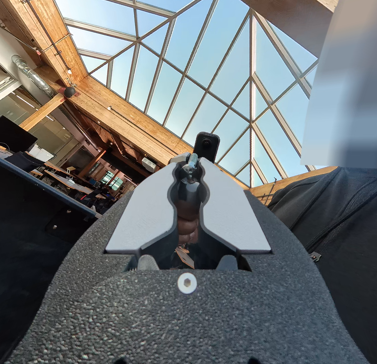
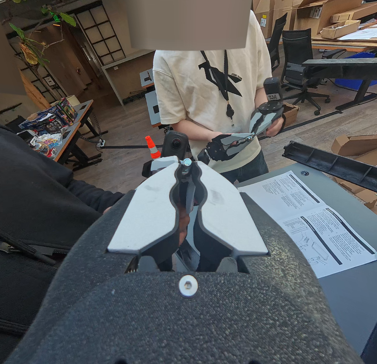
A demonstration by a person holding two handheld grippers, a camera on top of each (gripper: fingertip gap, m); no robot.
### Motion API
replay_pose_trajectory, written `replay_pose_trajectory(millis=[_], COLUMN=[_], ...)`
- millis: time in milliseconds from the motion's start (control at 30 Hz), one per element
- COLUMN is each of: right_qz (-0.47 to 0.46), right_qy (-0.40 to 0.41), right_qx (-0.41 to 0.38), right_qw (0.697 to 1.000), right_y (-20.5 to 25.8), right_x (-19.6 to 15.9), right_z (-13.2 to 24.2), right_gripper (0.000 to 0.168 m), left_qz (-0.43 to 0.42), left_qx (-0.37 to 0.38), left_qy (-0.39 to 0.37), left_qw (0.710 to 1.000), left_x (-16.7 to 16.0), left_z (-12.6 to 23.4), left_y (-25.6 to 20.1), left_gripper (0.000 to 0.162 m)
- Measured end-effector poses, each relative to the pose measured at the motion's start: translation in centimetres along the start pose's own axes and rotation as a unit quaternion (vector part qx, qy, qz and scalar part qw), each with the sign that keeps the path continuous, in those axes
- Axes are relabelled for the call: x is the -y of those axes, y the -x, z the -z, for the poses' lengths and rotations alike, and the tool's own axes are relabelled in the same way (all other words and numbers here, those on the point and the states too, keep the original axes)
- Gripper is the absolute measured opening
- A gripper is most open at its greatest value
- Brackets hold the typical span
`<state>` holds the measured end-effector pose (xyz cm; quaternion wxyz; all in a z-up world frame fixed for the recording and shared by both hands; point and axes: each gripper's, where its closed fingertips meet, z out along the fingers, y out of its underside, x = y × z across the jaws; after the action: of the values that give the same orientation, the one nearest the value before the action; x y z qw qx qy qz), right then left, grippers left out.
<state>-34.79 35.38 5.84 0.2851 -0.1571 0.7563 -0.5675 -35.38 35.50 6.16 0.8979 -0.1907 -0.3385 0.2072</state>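
In the left wrist view, at the far left of the frame, I see a dark monitor (image 1: 14, 135) and behind it long wooden tables (image 1: 67, 182) going into the room. A silver air duct (image 1: 30, 74) runs along the wooden beams (image 1: 114, 107) in the upper left. My left gripper (image 1: 189, 166) fills the lower centre; its grey fingers (image 1: 151, 209) are pressed together on a silver bolt (image 1: 190, 166), whose head lies between the tips and whose threaded end points up. Just behind the tips stands a small black camera (image 1: 207, 145). Above all this is a big glass skylight (image 1: 204, 68). At the right of the frame is my black jacket (image 1: 326, 211).

In the right wrist view, my black sleeve (image 2: 40, 191) is at the left, and a desk with colourful boxes (image 2: 59, 113) is in the upper left. An orange cone (image 2: 152, 148) stands on the floor left of centre. My right gripper (image 2: 186, 166) is in the lower centre, and its fingers (image 2: 151, 209) are closed on the same bolt (image 2: 186, 164) at the tips. Behind it stands a person in a cream shirt (image 2: 204, 89), who holds two other grippers (image 2: 240, 138). At the right lies a printed sheet (image 2: 306, 221) on a grey desk (image 2: 346, 293), and cardboard boxes (image 2: 326, 13) are in the upper right.
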Motion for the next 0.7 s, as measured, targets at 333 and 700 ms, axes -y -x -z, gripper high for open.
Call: replay_pose_trajectory(millis=[333,700], right_qz=[0.068,0.158], right_qy=[0.061,0.149], right_qx=[-0.123,-0.32], right_qw=[0.988,0.922], right_y=[-6.0,-18.3], right_x=[-1.4,-1.9], right_z=[3.6,11.0], right_gripper=[0.01,0.014], left_qz=[0.0,-0.014], left_qx=[0.011,0.078], left_qy=[-0.001,0.011], left_qw=[1.0,0.997], left_x=[0.3,0.0], left_z=[0.2,0.5], left_y=[0.8,3.4], left_gripper=[0.016,0.016])
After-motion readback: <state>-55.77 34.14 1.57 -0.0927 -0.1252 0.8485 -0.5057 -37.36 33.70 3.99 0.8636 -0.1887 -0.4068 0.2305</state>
